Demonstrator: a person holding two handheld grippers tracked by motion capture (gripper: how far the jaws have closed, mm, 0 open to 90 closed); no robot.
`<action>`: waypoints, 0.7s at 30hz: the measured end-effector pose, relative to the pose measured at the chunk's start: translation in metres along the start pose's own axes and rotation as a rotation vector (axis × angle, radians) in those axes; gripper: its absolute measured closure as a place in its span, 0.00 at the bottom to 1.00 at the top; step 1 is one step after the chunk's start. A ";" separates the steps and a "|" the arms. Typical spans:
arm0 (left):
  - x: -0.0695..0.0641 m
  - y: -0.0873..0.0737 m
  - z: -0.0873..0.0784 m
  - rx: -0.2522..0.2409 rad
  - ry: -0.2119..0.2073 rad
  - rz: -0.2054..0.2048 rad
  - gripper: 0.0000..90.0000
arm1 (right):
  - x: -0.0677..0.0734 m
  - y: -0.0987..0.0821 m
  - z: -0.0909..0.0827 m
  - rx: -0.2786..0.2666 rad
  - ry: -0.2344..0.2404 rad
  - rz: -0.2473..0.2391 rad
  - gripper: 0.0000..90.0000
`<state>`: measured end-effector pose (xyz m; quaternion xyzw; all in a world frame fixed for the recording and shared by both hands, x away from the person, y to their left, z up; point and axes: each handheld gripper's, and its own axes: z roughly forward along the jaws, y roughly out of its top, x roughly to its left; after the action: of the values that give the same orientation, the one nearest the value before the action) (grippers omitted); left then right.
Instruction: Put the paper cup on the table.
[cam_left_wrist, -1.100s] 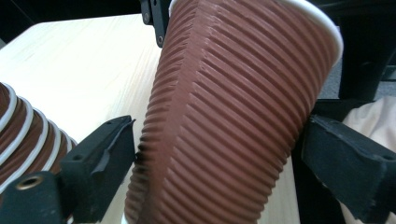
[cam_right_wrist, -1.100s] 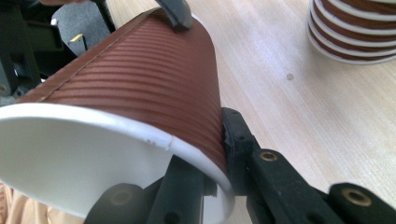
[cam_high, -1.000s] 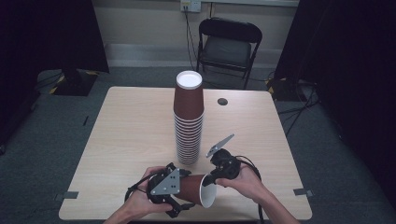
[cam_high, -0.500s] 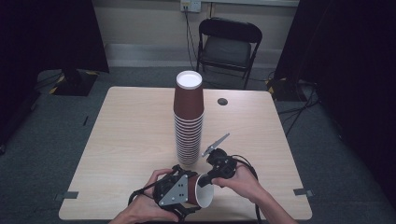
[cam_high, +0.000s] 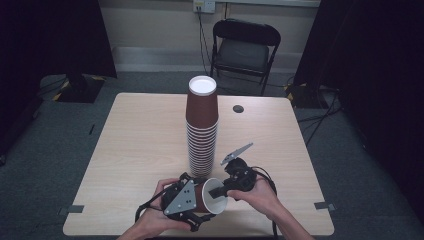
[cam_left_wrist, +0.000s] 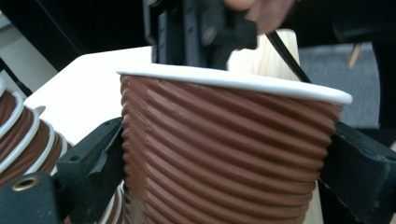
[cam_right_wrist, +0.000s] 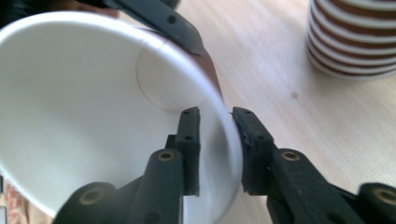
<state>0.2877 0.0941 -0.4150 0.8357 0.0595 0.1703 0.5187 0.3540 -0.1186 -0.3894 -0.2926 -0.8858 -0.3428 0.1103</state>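
Near desk (cam_high: 140, 135) edge at 6 o'clock: ribbed brown cup (cam_high: 207, 196) on its side, mouth toward 3 o'clock, body clamped between left gripper (cam_high: 192, 200) fingers; right gripper (cam_right_wrist: 215, 140) fingers straddling its white rim, one inside, one outside; tall cup stack (cam_high: 202, 125) just beyond at 12 o'clock

Both grippers are built of black parts: the left gripper (cam_high: 192, 200) is topped by a grey three-cornered plate (cam_high: 181, 198) dotted with small holes, and a like plate (cam_high: 236, 153) is carried above the right gripper (cam_high: 220, 190). Black cables (cam_high: 145, 210) are trailed behind each. Brass-ringed screw holes (cam_right_wrist: 165, 155) are set at the base of the flat, blocky jaws.
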 end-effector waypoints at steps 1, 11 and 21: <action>0.001 -0.001 -0.001 -0.002 0.007 -0.014 0.09 | 0.000 -0.001 -0.002 -0.023 0.001 -0.002 0.78; 0.007 -0.006 -0.006 -0.069 0.045 -0.126 0.09 | 0.001 -0.005 -0.016 -0.228 -0.025 0.015 0.92; -0.002 -0.005 -0.001 -0.026 0.075 -0.002 0.08 | 0.003 0.000 -0.009 -0.180 -0.021 0.038 0.96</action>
<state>0.2855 0.0969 -0.4191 0.8219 0.0774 0.2015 0.5272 0.3515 -0.1236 -0.3814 -0.3218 -0.8468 -0.4158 0.0809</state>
